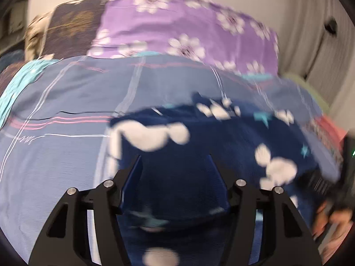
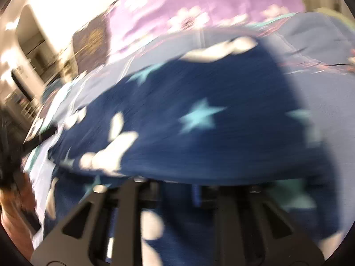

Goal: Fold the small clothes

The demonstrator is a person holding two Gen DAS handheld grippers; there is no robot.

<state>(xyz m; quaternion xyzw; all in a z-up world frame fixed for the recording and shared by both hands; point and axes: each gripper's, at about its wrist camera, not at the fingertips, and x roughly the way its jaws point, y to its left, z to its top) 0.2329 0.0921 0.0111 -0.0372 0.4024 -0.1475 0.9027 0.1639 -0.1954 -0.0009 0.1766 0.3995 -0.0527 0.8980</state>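
Observation:
A dark blue garment [image 1: 221, 137] with white shapes and teal stars lies on a blue-grey checked bedsheet [image 1: 66, 102]. My left gripper [image 1: 175, 161] hovers over its near part, open. Cloth lies below and between the fingers, and the blue pads [image 1: 133, 177] do not press on it. In the right wrist view the garment [image 2: 199, 88] rises like a tent, and its near edge drapes over my right gripper [image 2: 195, 186]. That edge hides the fingertips, which look shut on the cloth. Both views are blurred.
A purple flowered pillow [image 1: 177, 26] and a dark patterned one [image 1: 71, 26] lie at the head of the bed. A pink cloth [image 1: 328, 128] sits at the right. A person's hand [image 1: 332, 221] shows at the right edge. A wall [image 1: 310, 22] stands behind.

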